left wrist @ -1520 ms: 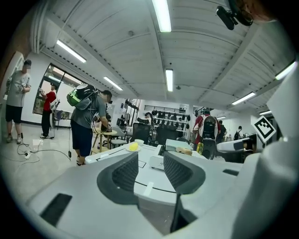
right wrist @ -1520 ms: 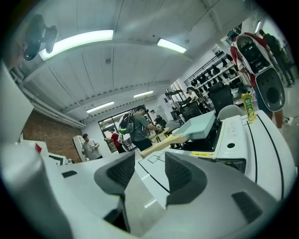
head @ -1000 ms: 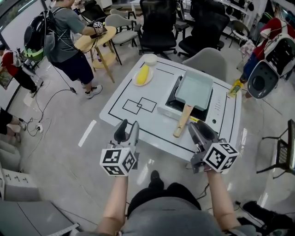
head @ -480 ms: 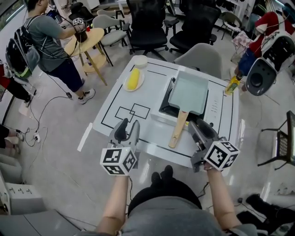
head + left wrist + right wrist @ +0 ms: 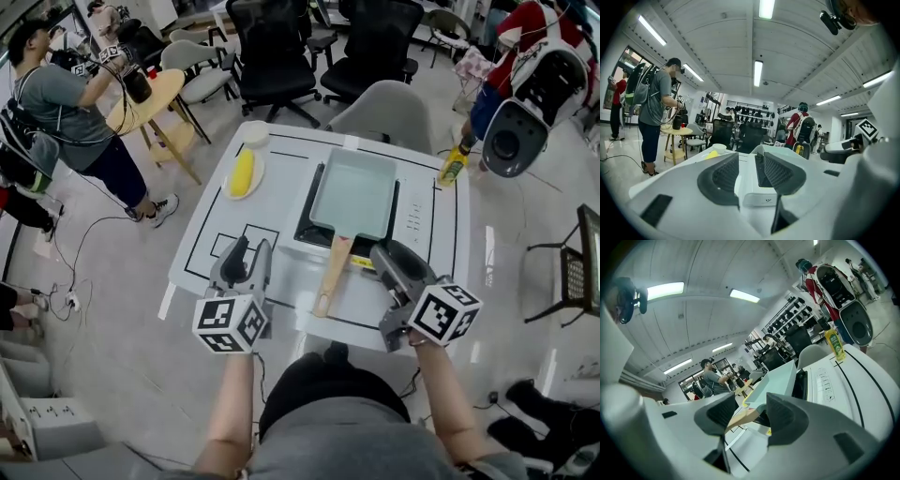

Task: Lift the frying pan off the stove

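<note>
Pan [image 5: 354, 194] is pale mint, handle [image 5: 332, 272] tan wood; white stove [image 5: 412, 220], black top; white table [image 5: 281, 173], black lines; yellow corn [image 5: 242, 172].

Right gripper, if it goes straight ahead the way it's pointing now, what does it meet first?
Probably the wooden handle of the frying pan; it shows between the jaws of the open right gripper in that gripper's view. Depth is unclear, and nothing is touching yet.

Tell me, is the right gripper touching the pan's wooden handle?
Apart. The head view shows white table between the right gripper and the wooden handle; its jaws stand open.
</note>
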Available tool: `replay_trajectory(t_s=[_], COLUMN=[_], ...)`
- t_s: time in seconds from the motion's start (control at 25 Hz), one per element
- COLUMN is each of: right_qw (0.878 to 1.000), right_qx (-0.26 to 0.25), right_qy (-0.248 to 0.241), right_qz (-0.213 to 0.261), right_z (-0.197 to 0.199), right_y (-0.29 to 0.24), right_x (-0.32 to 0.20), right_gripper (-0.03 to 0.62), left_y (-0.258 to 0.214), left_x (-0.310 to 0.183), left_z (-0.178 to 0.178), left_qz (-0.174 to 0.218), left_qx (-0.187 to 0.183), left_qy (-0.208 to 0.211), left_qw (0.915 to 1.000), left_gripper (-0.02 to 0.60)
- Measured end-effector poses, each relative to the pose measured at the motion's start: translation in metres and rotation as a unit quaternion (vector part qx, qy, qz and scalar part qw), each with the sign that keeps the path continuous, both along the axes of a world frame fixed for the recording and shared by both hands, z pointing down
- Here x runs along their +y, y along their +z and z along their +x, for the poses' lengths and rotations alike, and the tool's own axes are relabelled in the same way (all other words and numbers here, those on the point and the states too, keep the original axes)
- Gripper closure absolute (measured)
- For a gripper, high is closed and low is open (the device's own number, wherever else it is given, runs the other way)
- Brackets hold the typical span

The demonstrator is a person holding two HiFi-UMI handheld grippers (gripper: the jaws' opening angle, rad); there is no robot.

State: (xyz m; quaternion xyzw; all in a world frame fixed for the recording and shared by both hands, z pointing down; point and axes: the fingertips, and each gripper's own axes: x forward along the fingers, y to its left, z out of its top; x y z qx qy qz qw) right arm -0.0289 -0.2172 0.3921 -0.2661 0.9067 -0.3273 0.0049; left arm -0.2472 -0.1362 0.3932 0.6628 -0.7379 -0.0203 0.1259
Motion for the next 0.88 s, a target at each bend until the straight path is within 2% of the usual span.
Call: replay_trajectory(t_s=[0.32, 0.72, 0.88], right_qw=[1.000, 0.997, 0.995], right_qx=[0.002, 0.007, -0.020], right_qy=[0.010, 0.069, 0.060], right_qz=[-0.019, -0.030, -0.073], right_z=[-0.005, -0.014, -0.021], right_y=[0.008, 0.013, 0.016], right_x=[0.005, 0.008, 0.008], right_gripper=[0.379, 0.375, 0.362], left_y=[0.001, 0.010, 0.009], left_x=[-0.036, -0.066, -0.072], left_z=[0.004, 0.001, -0.001], left_qz=[-0.002, -0.007, -0.006], left_qx=[0.003, 0.013, 0.017], left_qy=[0.055, 0.146, 0.167], left_qw=[0.9985, 0.9892, 0.9858], left_gripper=[0.425, 0.425, 0.425])
